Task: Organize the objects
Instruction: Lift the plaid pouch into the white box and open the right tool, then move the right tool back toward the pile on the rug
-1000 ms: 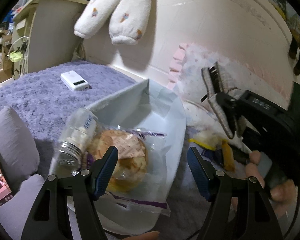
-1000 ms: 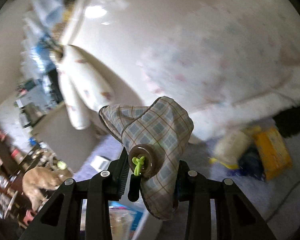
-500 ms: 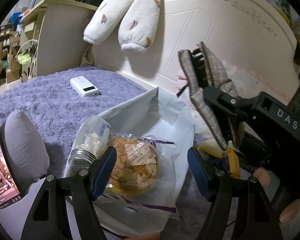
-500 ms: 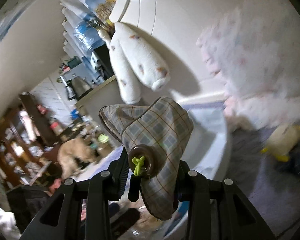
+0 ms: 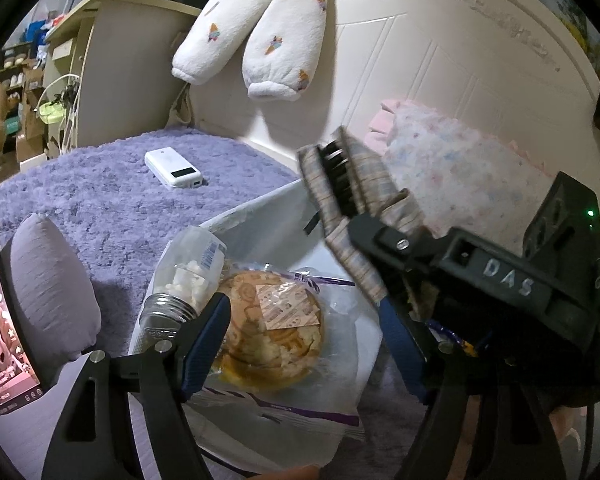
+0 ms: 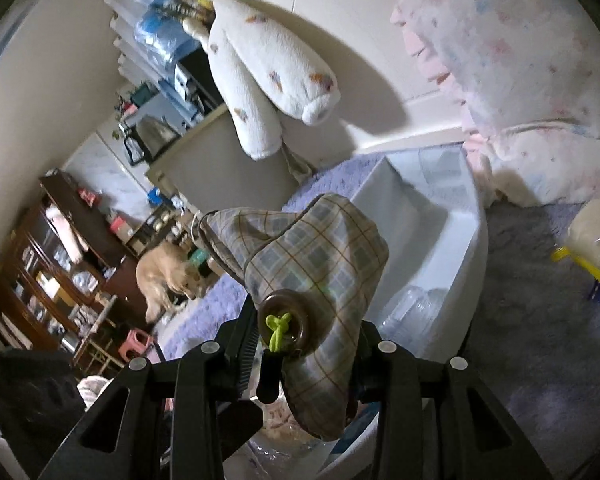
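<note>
Left wrist view, from left to right: a phone screen [image 5: 2, 312] stands at the edge, next to a grey cushion [image 5: 50, 292] on the purple plush blanket [image 5: 100, 196]. A white power bank [image 5: 174, 168] lies further back on the blanket. Nearer, a white bin [image 5: 336, 360] holds a glass jar [image 5: 180, 292] with a metal lid, lying on its side, and a clear bag of biscuits [image 5: 272, 328] touching it. The left gripper [image 5: 304, 348] hangs over these with its blue-padded jaws opening wide; the bag of biscuits lies below the gap, and the pads press on nothing. To the right, over the bin's far edge, the right gripper [image 5: 364, 240] reaches in, clamped on a plaid hair clip [image 5: 340, 184].

Right wrist view, same order: a tan dog [image 6: 168, 276] stands by dark shelves far left. In the middle the right gripper [image 6: 304, 344] has its jaws drawn narrow on the plaid hair clip [image 6: 312, 264], whose brown button with a green knot faces the camera. The white bin [image 6: 420, 216] lies just beyond and below it, with a floral pillow [image 6: 520, 60] behind to the right.
</note>
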Tool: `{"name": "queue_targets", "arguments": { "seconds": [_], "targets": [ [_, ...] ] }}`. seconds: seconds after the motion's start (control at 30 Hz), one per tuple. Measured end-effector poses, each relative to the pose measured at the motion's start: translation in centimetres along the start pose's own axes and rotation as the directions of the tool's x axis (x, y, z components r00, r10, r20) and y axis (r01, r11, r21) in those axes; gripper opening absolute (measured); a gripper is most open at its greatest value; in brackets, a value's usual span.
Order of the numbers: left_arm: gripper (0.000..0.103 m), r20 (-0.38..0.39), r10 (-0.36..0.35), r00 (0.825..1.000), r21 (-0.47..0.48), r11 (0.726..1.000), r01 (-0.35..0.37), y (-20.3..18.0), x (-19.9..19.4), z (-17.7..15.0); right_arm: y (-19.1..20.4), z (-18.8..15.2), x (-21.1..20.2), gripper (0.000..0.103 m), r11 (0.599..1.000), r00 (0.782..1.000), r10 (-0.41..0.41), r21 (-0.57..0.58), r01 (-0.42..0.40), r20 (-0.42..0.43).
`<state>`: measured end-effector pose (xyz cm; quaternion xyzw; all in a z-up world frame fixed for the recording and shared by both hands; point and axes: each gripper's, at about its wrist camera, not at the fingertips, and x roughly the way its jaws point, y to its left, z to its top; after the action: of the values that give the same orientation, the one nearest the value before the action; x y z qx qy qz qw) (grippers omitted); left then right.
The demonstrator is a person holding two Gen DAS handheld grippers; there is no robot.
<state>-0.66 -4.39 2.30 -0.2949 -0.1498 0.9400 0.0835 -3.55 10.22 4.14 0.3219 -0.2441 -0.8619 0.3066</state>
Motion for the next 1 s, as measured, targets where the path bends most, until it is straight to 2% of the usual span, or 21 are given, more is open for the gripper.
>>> {"name": "queue_targets", "arguments": {
  "seconds": [0.17,0.27,0.3,0.37,0.53,0.7,1.0],
  "targets": [
    [0.078,0.0,0.025,1.0,0.009,1.0,-0.025,0.0,0.1,0.0,-0.4,-0.5,0.9,0.037,1.0,0.999,-0.021,-0.007,0.02,-0.038],
    [0.078,0.004,0.035,0.999,0.005,0.999,-0.035,0.1,0.0,0.0,-1.1,-0.5,1.2,0.039,1.0,0.998,-0.007,0.022,0.008,-0.057],
    [0.078,0.005,0.037,0.999,0.004,0.999,-0.037,0.1,0.0,0.0,-1.3,-0.5,1.3,0.042,0.999,0.998,-0.002,0.033,0.004,-0.059],
    [0.078,0.008,0.041,0.999,0.001,0.999,-0.041,0.2,0.0,0.0,-1.5,-0.5,1.2,0.061,0.999,0.998,-0.002,0.05,0.005,-0.06],
    [0.078,0.021,0.06,0.998,0.002,0.998,-0.06,0.2,-0.2,0.0,-0.6,-0.5,-0.2,0.074,0.999,0.998,-0.052,-0.004,0.053,0.027],
    [0.077,0.045,0.084,0.995,0.015,0.996,-0.085,0.2,-0.6,0.1,1.1,-0.9,-0.8,0.076,0.983,0.988,-0.128,-0.124,0.137,0.083],
    [0.078,0.047,0.049,0.998,0.012,0.999,-0.049,0.3,-0.8,0.2,0.9,-0.7,-1.2,0.076,0.979,0.984,-0.149,-0.123,0.16,0.099]
  ]
}}
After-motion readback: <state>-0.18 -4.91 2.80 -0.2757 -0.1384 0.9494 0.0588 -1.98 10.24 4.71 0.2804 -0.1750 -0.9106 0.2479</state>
